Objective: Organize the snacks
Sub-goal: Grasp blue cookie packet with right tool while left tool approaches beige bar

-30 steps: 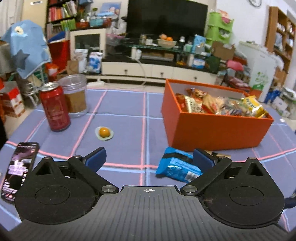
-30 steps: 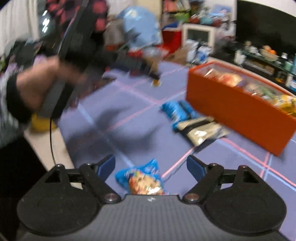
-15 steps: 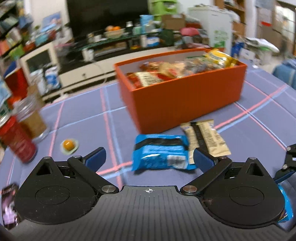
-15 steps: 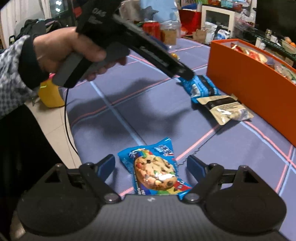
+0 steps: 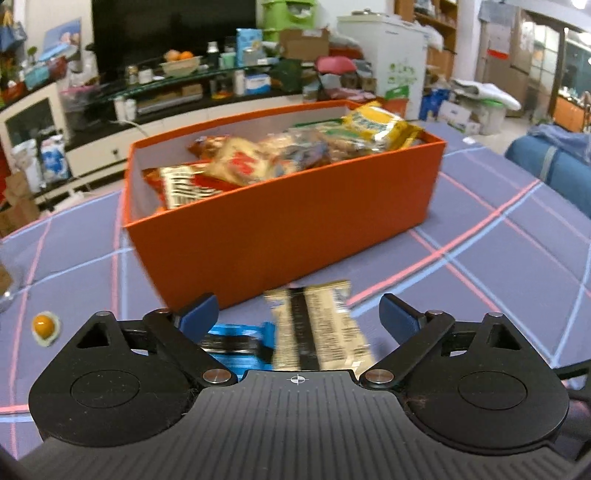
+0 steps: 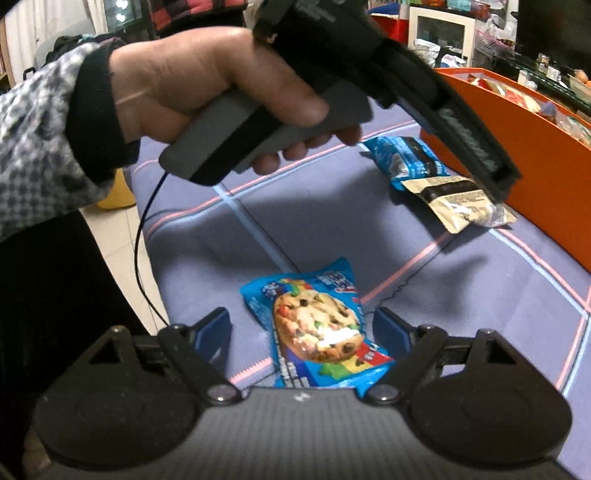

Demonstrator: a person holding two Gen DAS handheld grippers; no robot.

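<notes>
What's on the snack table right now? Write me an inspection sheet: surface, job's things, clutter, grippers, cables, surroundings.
Surface: checked purple tablecloth.
Job's things: orange box holding snacks; cookie packet, beige packet and blue packet on the cloth.
Clutter: small orange sweet.
Grippers: left gripper open, jaws just been closing, around the beige packet; right gripper open around the cookie packet.
Cables: black cable from the left gripper's handle.
Surroundings: cluttered living room, television.

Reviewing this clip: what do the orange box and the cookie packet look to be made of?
The orange box looks like matte cardboard: flat thin walls, crisp folded corners, pale inner lining, no shine. The cookie packet looks like glossy printed plastic film: a bright glare patch, wrinkles, and a serrated crimped end seal. Whether it is foil-lined cannot be told.
</notes>
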